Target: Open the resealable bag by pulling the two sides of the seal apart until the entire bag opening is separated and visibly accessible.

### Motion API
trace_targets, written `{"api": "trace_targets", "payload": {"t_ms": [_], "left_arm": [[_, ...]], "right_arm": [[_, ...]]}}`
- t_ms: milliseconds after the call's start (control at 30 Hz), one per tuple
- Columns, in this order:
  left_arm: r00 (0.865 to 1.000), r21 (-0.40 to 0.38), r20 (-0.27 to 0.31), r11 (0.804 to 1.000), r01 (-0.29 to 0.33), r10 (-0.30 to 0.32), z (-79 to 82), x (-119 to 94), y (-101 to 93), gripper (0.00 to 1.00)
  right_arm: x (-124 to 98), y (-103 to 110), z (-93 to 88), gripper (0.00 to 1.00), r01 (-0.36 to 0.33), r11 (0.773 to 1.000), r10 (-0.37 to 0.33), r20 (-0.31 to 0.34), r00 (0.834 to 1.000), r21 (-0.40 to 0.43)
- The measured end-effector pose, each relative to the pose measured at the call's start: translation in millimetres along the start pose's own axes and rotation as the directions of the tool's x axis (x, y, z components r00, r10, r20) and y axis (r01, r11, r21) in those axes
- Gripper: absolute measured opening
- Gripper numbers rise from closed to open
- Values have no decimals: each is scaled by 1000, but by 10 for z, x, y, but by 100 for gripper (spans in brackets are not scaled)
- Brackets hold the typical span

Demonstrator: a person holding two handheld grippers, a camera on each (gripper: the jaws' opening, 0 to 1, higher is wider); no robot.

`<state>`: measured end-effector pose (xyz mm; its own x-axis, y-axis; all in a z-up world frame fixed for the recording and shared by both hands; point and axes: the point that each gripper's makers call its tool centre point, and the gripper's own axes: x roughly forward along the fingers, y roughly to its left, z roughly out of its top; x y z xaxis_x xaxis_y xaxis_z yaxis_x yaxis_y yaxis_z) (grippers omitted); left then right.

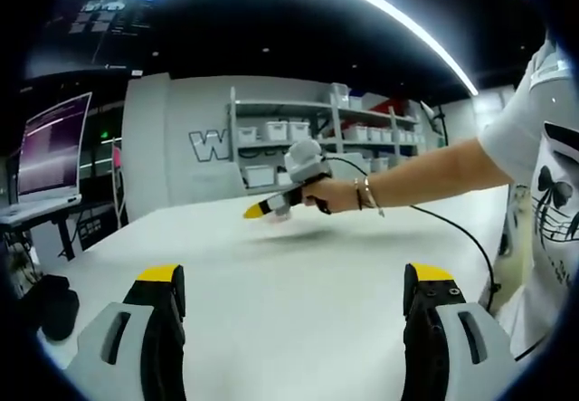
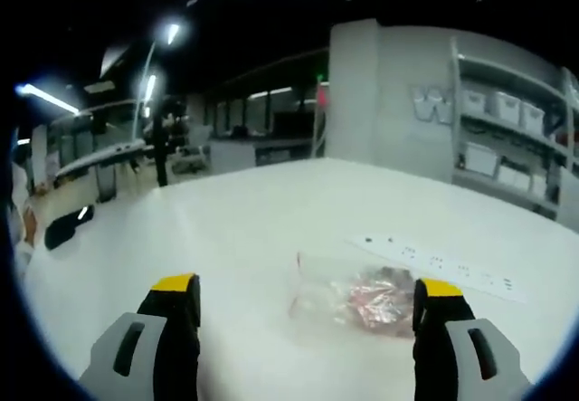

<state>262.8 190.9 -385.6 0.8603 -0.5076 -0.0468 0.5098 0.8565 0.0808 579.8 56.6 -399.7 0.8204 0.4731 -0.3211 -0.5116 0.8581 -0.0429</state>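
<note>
A clear resealable bag (image 2: 348,294) with reddish contents lies flat on the white table (image 2: 226,229) in the right gripper view. It sits just beyond my right gripper (image 2: 308,286), nearer the right jaw, and the jaws stand wide apart and open with nothing between them. In the left gripper view my left gripper (image 1: 297,277) is open above bare table (image 1: 298,329). Farther out in that view a person's hand holds the right gripper (image 1: 276,205) low over the table, its yellow tips pointing left.
A white strip with dark dots (image 2: 443,263) lies just behind the bag. A cable (image 1: 461,238) trails from the right gripper along the person's arm (image 1: 425,173). A laptop (image 1: 50,157) stands off the table's left, a black object (image 1: 50,303) below it. Shelves with white bins (image 1: 317,134) line the back wall.
</note>
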Motion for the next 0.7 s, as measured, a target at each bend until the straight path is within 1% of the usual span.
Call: {"api": "trace_targets", "payload": {"t_ms": [133,333,467,700], "left_arm": [[1000,1,4,1000,1,-1,14,-10,-8,100],[1000,4,-1,1000,-2,2,14,-28,-15,100],[1000,7,4,1000,2,-2,37,-30,-42,100],[1000,14,2,1000,18,-18,56,-16,-116,100]], "right_arm": [[-51,1,0,100,-2,1000,2,9,1000,8],[-158,-56,-12,100,7,1000,-8,25,1000,30],[-263,-95,-4,100,10,999,-12,43,999,54],[-444,-151,-22,99,16,998,-20,65,998,66]]}}
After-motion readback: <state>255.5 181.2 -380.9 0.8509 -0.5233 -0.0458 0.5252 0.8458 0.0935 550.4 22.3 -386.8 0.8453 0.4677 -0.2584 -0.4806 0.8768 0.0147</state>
